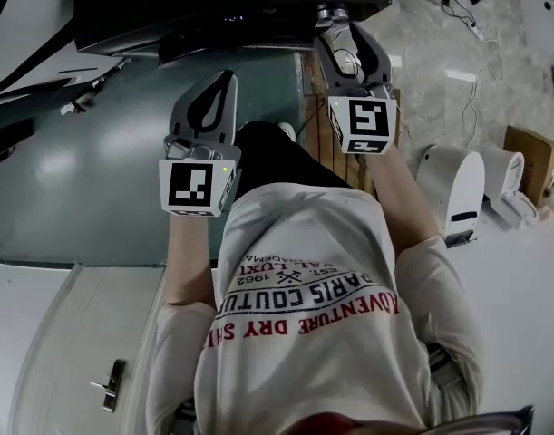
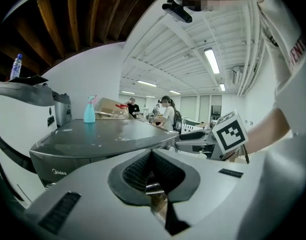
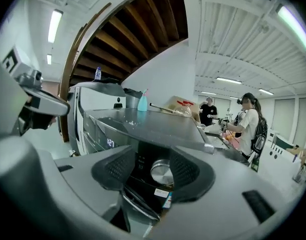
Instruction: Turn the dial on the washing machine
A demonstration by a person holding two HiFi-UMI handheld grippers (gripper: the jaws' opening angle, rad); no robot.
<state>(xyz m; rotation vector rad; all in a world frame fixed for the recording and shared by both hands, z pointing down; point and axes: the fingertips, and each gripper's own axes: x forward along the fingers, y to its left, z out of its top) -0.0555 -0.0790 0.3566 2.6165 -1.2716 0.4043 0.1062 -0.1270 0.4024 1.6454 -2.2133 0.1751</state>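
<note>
Between right gripper (image 3: 153, 171) jaws, untouched dial (image 3: 162, 174) faces straight toward gripper.

Left gripper (image 2: 151, 154) jaws closed, tips touching, nothing between them. Ahead-left: grey washing machine (image 2: 92, 144), 1 blue spray bottle (image 2: 89, 110) upright on its lid. Right of centre: right gripper's marker cube (image 2: 229, 134). Far back: 1 person in white top (image 2: 169, 116), standing.

Washing machine (image 1: 213, 7) cut off at head view's top edge, display (image 3: 111, 143) digits too small to read
</note>
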